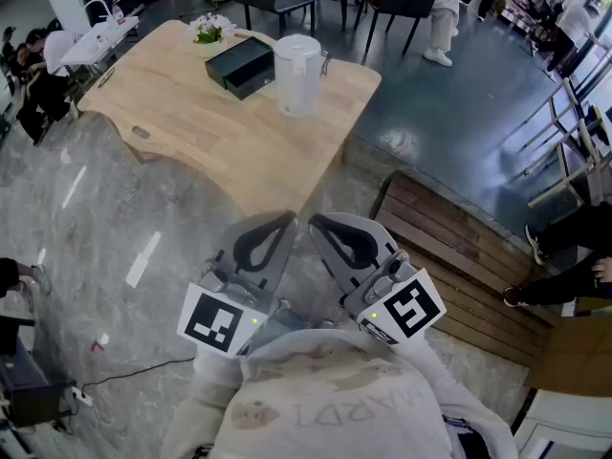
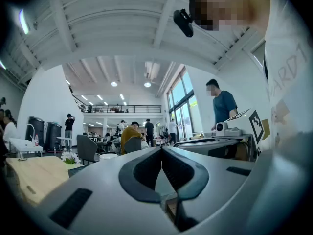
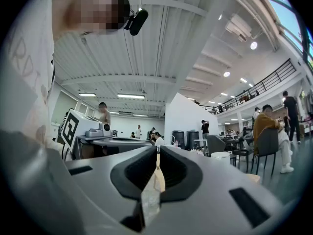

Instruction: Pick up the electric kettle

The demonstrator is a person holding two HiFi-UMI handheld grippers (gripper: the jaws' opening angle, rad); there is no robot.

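Grey plastic jaws meet tip to tip on both tools. The left gripper [image 2: 161, 150] is closed on nothing, and the right gripper [image 3: 157, 152] has its pads together too, with only a thin slit of light behind the tips and nothing between them. Both are held level and side by side, close to the person's chest. The kettle [image 1: 297, 73] is well ahead of the jaws, upright on the far part of the wooden table [image 1: 191, 127], so the reach looks not yet begun. A black box [image 1: 241, 65] sits just to the left of the kettle, and a small pot of flowers [image 1: 207, 29] stands beyond the box. What seems to be the handle sticks out on the kettle's right side, away from the box, though it is too small to be sure. To do this step well, the right gripper looks the better choice. Its jaws should open wide before they arrive, come in level from the right, and straddle the handle fully before closing. The lift should go straight up, keeping clear of the box.
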